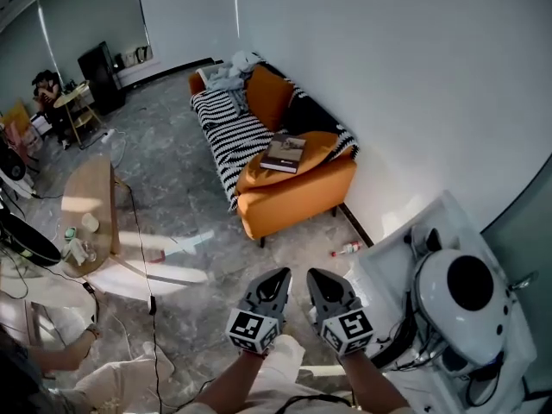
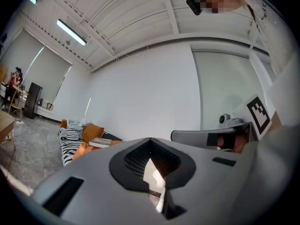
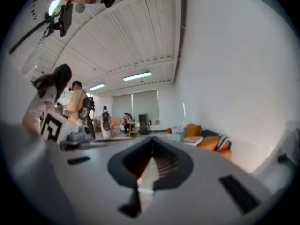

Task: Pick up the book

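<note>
**Head view.** Floor [image 1: 172,171] was grey marbled tile, with a white wall [image 1: 388,59] filling the upper right. An orange sofa [image 1: 293,188] stood against that wall at centre, and a black-and-white striped blanket [image 1: 226,136] was draped over its left side. The book [image 1: 285,153] lay flat on the orange seat cushion near the sofa's closer end, well apart from both grippers. A wooden coffee table [image 1: 93,192] at left carried cups. A small bottle [image 1: 348,249] lay on the floor by the sofa's near corner. A white machine [image 1: 466,304] occupied the lower right. A seated person [image 1: 47,89] and a black cabinet [image 1: 99,76] were at upper left. The left gripper [image 1: 278,277] and right gripper [image 1: 317,277] sat side by side at bottom centre, both pointing towards the sofa.

**Left gripper view.** The left gripper [image 2: 150,142] had its jaws together with nothing between them. The book [image 2: 99,142] was small at lower left on the sofa [image 2: 91,131]. The white wall [image 2: 150,88] filled the middle of the frame. A ribbed white ceiling with a strip light [image 2: 71,32] was above.

**Right gripper view.** The right gripper [image 3: 152,142] had its jaws fully closed and empty. The book [image 3: 192,140] rested on the sofa [image 3: 213,144] at right of centre. Standing people [image 3: 77,102] were at left, and ceiling lights [image 3: 138,76] were above.
</note>
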The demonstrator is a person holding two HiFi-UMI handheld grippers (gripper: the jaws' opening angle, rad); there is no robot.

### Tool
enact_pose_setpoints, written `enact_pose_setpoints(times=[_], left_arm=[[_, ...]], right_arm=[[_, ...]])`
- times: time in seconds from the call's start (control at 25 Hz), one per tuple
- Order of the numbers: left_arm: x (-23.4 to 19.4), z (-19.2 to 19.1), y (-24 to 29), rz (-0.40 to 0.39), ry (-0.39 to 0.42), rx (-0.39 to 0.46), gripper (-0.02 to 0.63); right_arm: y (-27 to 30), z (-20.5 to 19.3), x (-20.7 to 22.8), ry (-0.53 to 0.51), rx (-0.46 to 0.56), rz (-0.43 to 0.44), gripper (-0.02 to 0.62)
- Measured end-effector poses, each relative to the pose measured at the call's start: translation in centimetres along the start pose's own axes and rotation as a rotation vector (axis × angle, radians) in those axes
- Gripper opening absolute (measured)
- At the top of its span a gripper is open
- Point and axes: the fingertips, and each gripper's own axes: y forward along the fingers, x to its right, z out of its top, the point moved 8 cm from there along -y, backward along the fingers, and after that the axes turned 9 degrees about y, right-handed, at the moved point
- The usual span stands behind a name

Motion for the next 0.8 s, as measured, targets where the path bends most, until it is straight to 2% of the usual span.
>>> enact_pose_setpoints(times=[0.44, 0.8], left_arm=[[-6.5, -0.3, 9.2, 0.043, -0.02, -0.002, 0.023], [-11.0, -0.6, 13.7, 0.076, -0.002, 0.001, 0.023]], right_arm=[[9.1, 3.0, 6.9, -0.034, -0.029, 0.056, 0.014], [14.4, 3.6, 10.3, -0.028, -0.024, 0.074, 0.014]])
